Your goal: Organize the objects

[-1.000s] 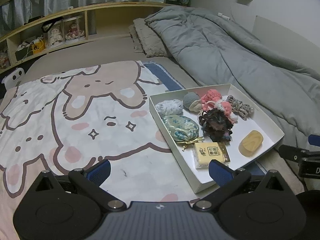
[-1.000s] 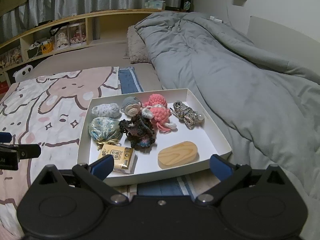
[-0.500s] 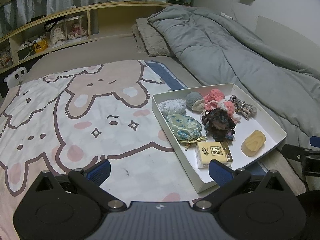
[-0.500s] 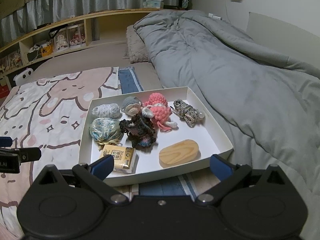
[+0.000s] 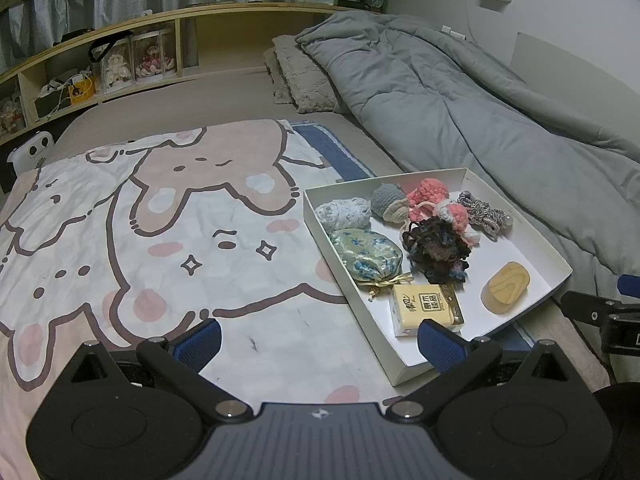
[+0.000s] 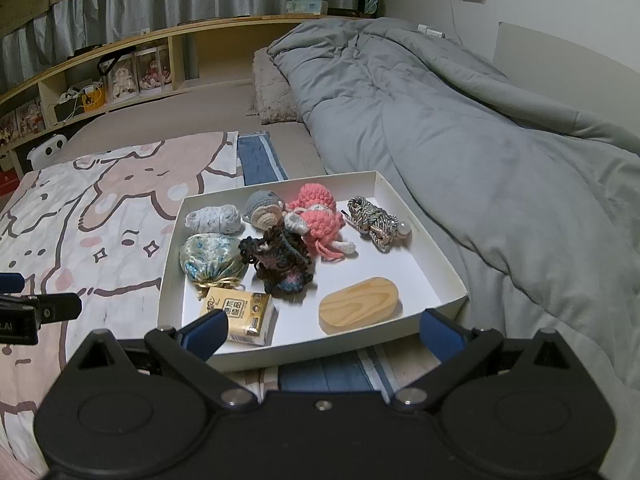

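Your left tool hangs with its blue pads spread wide and empty over the cartoon-print blanket, its right pad at the near corner of the white tray. Your right tool is likewise spread and empty, straddling the tray's near wall. The tray sits on the bed, partly on the blanket and on a blue striped cloth. Nearest you inside it lie a yellow tissue pack and an oval wooden block. Behind them come a floral drawstring pouch and a dark crocheted piece, touching each other. Farther back are a pale yarn bundle, a grey crocheted ball, a pink crocheted toy and a braided cord. Beyond, a grey duvet covers the bed's right side, below a wooden shelf.
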`<action>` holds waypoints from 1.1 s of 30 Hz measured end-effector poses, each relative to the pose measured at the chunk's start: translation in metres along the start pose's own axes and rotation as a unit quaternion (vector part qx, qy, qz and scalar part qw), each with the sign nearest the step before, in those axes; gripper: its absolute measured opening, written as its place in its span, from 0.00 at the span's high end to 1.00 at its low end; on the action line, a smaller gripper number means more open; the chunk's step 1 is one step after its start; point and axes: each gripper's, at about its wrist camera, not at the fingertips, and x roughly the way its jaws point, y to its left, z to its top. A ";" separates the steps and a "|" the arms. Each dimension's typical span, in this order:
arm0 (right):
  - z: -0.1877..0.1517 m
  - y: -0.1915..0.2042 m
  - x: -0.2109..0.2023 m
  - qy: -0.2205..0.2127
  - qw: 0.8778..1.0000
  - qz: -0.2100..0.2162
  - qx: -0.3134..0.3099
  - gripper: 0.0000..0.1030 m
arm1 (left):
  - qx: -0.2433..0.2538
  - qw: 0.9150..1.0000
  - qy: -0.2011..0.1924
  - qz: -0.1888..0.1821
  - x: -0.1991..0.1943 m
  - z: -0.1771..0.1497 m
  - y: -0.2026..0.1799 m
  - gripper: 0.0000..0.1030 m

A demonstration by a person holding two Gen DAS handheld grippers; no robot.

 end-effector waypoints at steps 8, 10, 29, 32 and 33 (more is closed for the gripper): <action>0.000 0.000 0.001 0.001 1.000 0.000 0.001 0.00 | -0.001 1.000 0.000 0.000 0.000 0.000 0.000 0.00; 0.000 0.000 0.001 0.000 1.000 0.000 0.000 0.00 | -0.001 1.000 0.000 0.000 0.000 0.000 0.000 0.00; 0.000 0.000 0.001 0.001 1.000 0.001 0.001 0.00 | -0.001 1.000 0.000 0.000 0.000 -0.002 -0.002 0.00; 0.000 0.000 0.001 0.001 1.000 0.001 0.001 0.00 | -0.001 1.000 0.001 0.001 0.000 -0.002 -0.002 0.00; 0.000 0.000 0.001 0.001 1.000 0.001 0.001 0.00 | -0.001 1.000 0.001 0.001 0.000 -0.002 -0.002 0.00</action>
